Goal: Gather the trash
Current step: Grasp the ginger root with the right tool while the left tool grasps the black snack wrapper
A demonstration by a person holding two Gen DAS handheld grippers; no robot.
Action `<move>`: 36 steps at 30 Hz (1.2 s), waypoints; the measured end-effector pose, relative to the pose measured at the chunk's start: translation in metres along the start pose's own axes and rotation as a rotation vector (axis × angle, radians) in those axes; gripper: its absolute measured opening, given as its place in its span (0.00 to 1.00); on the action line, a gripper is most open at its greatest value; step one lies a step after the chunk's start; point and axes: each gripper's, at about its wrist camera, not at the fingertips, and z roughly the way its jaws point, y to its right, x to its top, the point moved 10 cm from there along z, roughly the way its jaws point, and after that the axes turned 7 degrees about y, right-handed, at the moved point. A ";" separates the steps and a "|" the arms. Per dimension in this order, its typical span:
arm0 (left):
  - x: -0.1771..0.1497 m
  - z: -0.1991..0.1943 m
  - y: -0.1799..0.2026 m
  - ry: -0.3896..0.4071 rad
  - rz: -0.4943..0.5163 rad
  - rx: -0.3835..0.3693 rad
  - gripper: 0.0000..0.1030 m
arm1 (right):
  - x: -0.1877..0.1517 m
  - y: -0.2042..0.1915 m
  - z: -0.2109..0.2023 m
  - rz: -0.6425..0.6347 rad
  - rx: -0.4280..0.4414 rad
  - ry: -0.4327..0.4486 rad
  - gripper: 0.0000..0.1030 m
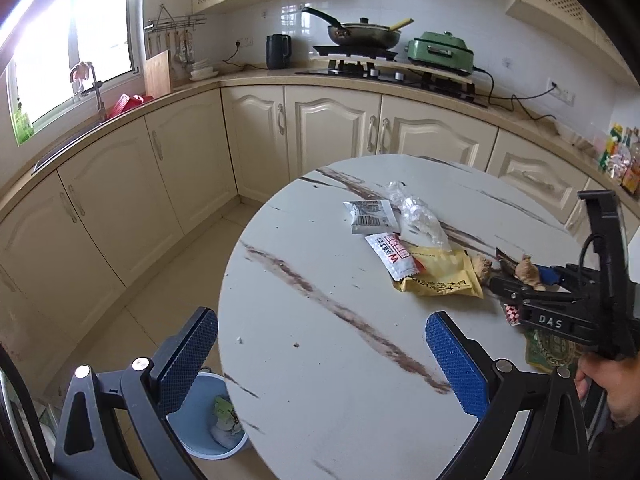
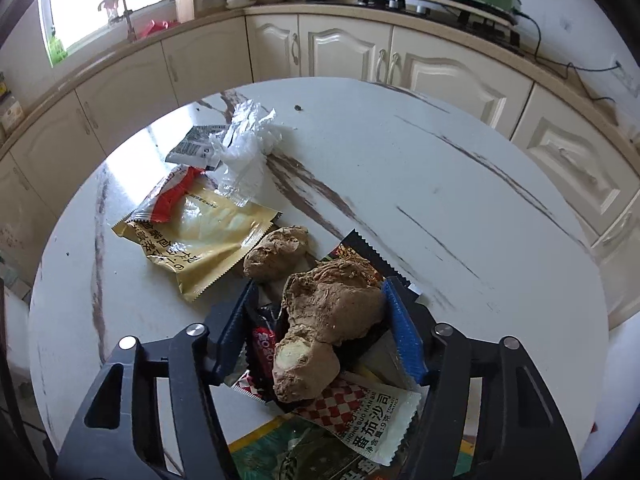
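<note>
On the round marble table (image 2: pixel 420 168) lies a heap of trash. My right gripper (image 2: pixel 319 284) stands half closed around a large ginger piece (image 2: pixel 332 300). Its right pad lies against the ginger, while a dark wrapper (image 2: pixel 262 340) fills a small gap at the left pad. A second ginger piece (image 2: pixel 276 254), a yellow packet (image 2: pixel 200 240), a red-white sachet (image 2: pixel 172 196), a grey sachet (image 2: pixel 192 146) and clear plastic (image 2: pixel 248 140) lie beyond. My left gripper (image 1: pixel 320 320) hangs wide open over the table's near edge, empty, above a light blue bin (image 1: pixel 200 436).
A checked sauce sachet (image 2: pixel 360 420) and a green packet (image 2: pixel 280 452) lie under my right gripper. Cream cabinets (image 1: pixel 328 128) curve round behind the table, with a stove and pan (image 1: pixel 360 34) on the counter. A hand (image 1: pixel 608 380) holds the right gripper's handle.
</note>
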 end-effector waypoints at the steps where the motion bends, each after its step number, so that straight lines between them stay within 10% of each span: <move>1: -0.001 0.004 0.003 -0.003 0.005 -0.006 0.99 | 0.000 0.002 -0.003 0.018 0.019 0.014 0.42; 14: 0.015 0.075 0.035 -0.056 0.007 -0.090 0.99 | -0.010 0.038 -0.021 0.206 0.206 0.057 0.39; 26: 0.010 0.054 0.089 -0.012 0.094 -0.174 0.99 | -0.027 0.052 -0.041 0.355 0.316 0.084 0.58; 30: 0.009 0.051 0.107 -0.010 0.118 -0.190 0.99 | -0.030 0.057 -0.048 0.355 0.302 0.101 0.25; 36: 0.007 0.059 0.152 -0.043 0.171 -0.248 0.99 | -0.030 0.080 -0.073 0.322 0.198 0.171 0.25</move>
